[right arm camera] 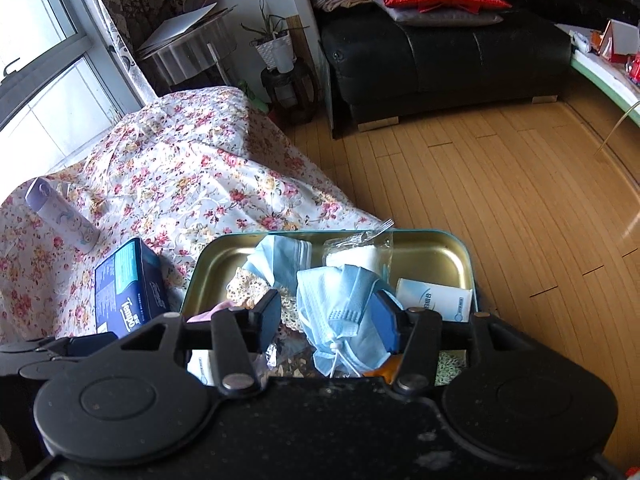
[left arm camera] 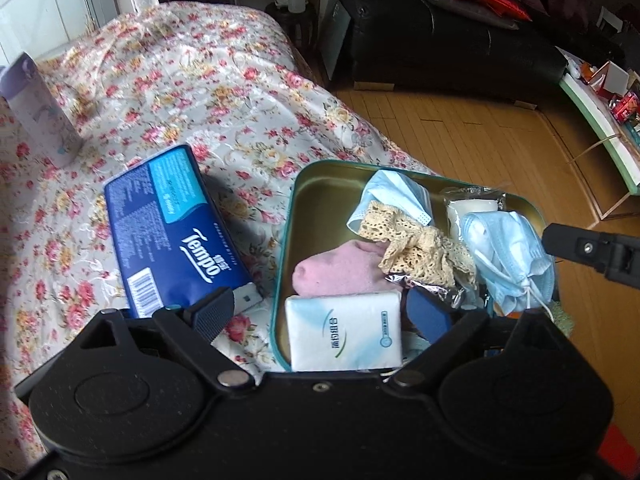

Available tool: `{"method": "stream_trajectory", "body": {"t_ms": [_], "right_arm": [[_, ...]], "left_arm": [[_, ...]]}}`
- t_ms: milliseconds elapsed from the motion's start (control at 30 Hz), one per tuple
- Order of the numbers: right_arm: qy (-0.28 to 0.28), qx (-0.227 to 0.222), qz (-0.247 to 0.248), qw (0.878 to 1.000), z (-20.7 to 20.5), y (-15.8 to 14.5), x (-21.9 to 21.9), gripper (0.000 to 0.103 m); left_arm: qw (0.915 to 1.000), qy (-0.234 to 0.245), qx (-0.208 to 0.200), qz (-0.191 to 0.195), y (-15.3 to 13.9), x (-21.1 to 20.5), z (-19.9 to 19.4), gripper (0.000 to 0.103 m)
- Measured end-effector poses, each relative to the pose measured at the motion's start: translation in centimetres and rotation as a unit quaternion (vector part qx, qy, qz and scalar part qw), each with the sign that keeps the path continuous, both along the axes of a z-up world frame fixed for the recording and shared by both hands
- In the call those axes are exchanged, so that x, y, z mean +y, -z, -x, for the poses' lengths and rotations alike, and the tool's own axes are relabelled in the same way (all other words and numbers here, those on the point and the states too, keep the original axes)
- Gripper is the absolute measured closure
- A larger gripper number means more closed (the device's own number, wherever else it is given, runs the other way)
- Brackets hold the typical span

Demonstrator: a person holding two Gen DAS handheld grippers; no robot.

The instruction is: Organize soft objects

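A gold tin tray [left arm camera: 320, 204] with a teal rim sits on the floral bedspread [left arm camera: 180, 80]. It holds a pink sock [left arm camera: 340, 270], beige lace [left arm camera: 416, 248], two blue face masks [left arm camera: 508, 256], a wrapped white roll [left arm camera: 468, 208] and a white tissue pack [left arm camera: 344, 332]. My left gripper [left arm camera: 320, 312] is open above the white tissue pack at the tray's near edge. My right gripper [right arm camera: 330, 316] is open, its pads either side of a blue mask [right arm camera: 340, 304] lying in the tray [right arm camera: 448, 248]. A blue Tempo tissue pack [left arm camera: 176, 228] lies on the bed left of the tray.
A lilac bottle [left arm camera: 38, 108] stands on the bed at far left. The tray sits at the bed's edge beside wooden floor [right arm camera: 500, 184]. A black sofa [right arm camera: 440, 60] with red cushions stands beyond, and a plant stand [right arm camera: 284, 80] by the window.
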State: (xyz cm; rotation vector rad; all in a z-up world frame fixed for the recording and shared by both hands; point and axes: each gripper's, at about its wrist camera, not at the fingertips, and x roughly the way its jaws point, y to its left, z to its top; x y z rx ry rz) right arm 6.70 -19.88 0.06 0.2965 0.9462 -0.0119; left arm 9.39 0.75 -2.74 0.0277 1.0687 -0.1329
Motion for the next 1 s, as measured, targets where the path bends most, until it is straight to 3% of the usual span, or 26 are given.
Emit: {"method": "stream_trajectory", "body": {"t_ms": [300, 700, 1000], "right_arm": [[0.005, -0.006, 0.02, 1.0, 2.7, -0.7, 0.2, 0.053], [0.03, 0.012, -0.001, 0.999, 6.7, 0.0, -0.4, 0.052], [0.026, 0.012, 0.037, 0.999, 8.9, 0.2, 0.8, 0.051]], "left_arm": [[0.9995, -0.008, -0.022, -0.023, -1.1, 0.1, 2.0, 0.013], [0.999, -0.011, -0.03, -0.032, -1.3, 0.2, 4.6, 0.013], [0.9989, -0.011, -0.035, -0.029, -1.6, 0.3, 6.7, 0.013]]}}
